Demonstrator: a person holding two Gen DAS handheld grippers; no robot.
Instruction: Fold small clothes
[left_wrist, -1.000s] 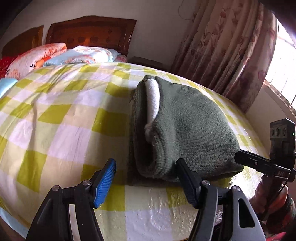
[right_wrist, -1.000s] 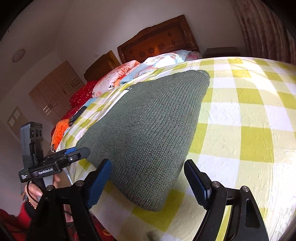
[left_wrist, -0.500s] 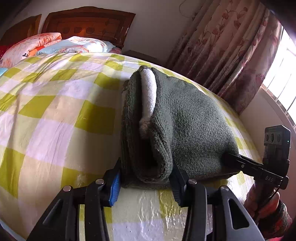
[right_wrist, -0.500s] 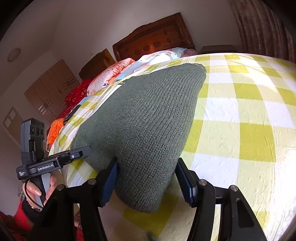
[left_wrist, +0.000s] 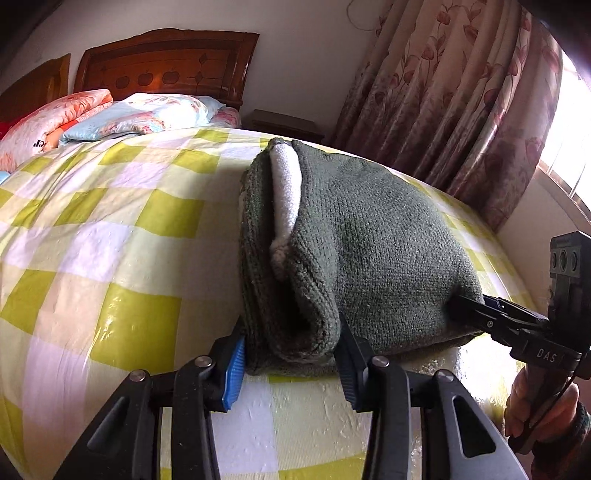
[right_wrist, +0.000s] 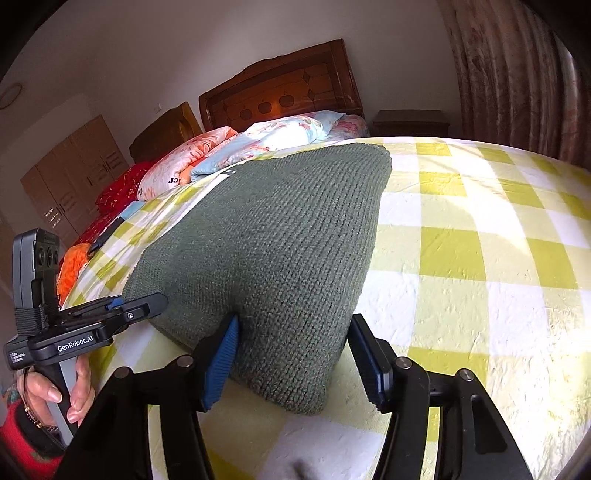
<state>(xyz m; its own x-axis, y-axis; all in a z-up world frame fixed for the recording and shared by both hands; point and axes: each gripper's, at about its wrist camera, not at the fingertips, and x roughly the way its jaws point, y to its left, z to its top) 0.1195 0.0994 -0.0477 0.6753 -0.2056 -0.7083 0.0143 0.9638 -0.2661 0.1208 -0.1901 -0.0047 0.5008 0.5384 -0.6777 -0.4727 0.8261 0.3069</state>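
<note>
A folded green knit garment (left_wrist: 369, 251) with a white lining (left_wrist: 286, 184) lies on the yellow-checked bed cover (left_wrist: 110, 258). My left gripper (left_wrist: 290, 358) is shut on its near folded edge, one jaw on each side of the thick fold. My right gripper (right_wrist: 295, 354) is shut on the garment's (right_wrist: 280, 236) near corner. Each gripper shows in the other's view: the right one (left_wrist: 465, 310) at the garment's right edge, the left one (right_wrist: 147, 306) at its left edge.
Pillows and folded quilts (left_wrist: 122, 118) lie before a wooden headboard (left_wrist: 166, 62). Floral curtains (left_wrist: 461, 92) hang at the right by a window. A nightstand (right_wrist: 410, 122) stands beside the bed. The bed's near edge is just below both grippers.
Both grippers moved forward onto the garment and closed their jaws on it, the left on the folded edge, the right on the near corner.
</note>
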